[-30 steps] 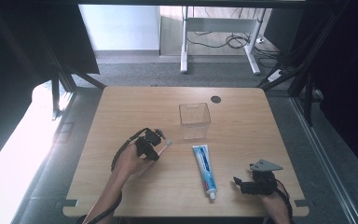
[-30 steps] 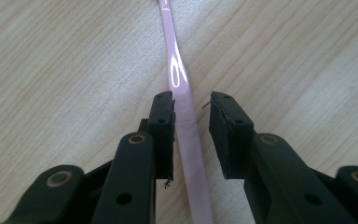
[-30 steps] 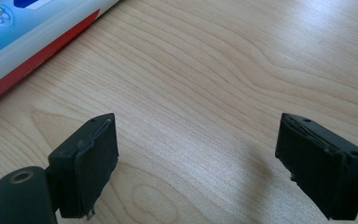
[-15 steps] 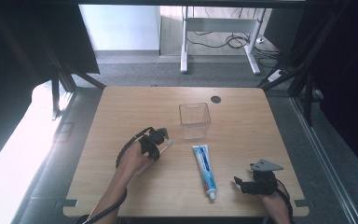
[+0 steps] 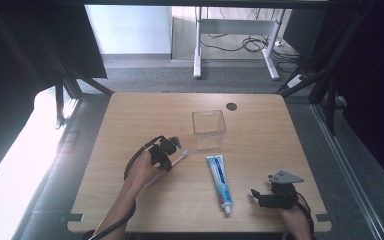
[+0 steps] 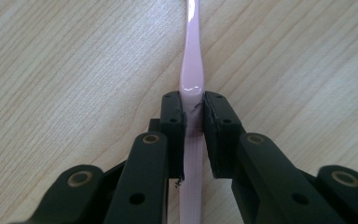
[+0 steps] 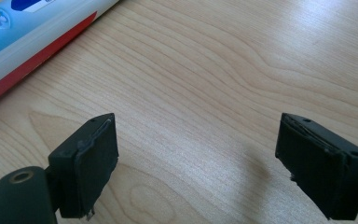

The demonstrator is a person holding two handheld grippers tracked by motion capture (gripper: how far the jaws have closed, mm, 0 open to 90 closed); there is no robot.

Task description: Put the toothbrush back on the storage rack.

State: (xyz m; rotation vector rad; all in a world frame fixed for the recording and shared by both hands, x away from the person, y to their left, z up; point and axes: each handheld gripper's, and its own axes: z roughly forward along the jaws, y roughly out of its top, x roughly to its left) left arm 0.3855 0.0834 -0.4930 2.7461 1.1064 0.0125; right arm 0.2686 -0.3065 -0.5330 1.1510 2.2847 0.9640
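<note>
- the left gripper [image 6: 193, 116] pinches the slim pale-pink plastic toothbrush [image 6: 191, 70] across its handle, jaws drawn narrow against both sides after closing in; the brush lies flat on the light wooden table [image 5: 145, 115], just left of the white-and-blue toothpaste tube [image 5: 219, 176] and near the clear square plastic container [image 5: 209, 122].
- the right gripper [image 5: 272, 196] rests near the table's front right corner, jaws wide and empty.
- to do this pick-up well, it looks wise to keep the handle centred between the pads, lift straight up before swinging toward the container, and hold the squeeze firm so the thin handle does not twist.
- the left gripper view shows the pads seated on the handle at its waist, a contact that is too small to read in the high view.
- the high view gives the layout of brush, tube and container.
- the right gripper view shows the tube [image 7: 23, 42] well clear of its spread jaws.
</note>
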